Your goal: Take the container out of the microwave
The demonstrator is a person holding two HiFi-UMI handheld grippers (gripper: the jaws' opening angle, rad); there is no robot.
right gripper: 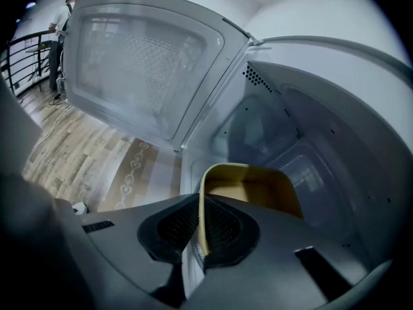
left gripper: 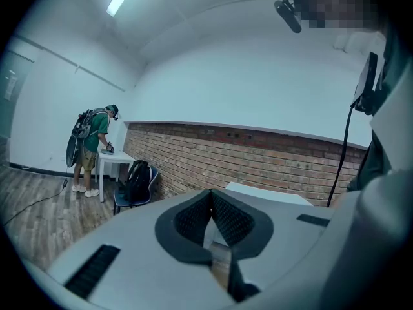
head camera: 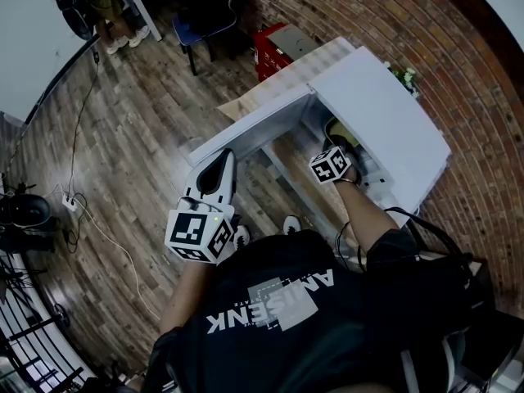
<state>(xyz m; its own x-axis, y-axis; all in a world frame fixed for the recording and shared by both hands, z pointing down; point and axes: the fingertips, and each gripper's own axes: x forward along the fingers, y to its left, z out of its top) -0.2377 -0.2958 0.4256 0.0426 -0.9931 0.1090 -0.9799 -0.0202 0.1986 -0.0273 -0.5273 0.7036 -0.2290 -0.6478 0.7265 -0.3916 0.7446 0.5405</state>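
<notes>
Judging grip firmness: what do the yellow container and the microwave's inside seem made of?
The container looks like thin matte plastic, perhaps silicone: slim wall, rounded rim, even mustard colour. The microwave cavity looks like painted metal: smooth, faintly glossy walls with small punched vent holes.

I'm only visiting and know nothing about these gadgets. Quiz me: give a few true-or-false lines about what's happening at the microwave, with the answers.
1. The microwave door stands open. True.
2. The right gripper is clamped on the wall of the yellow container. True.
3. The yellow container already sits on the floor outside. False: it is inside the microwave.
4. The left gripper is holding a cup. False: its jaws are together with nothing between them.
</notes>
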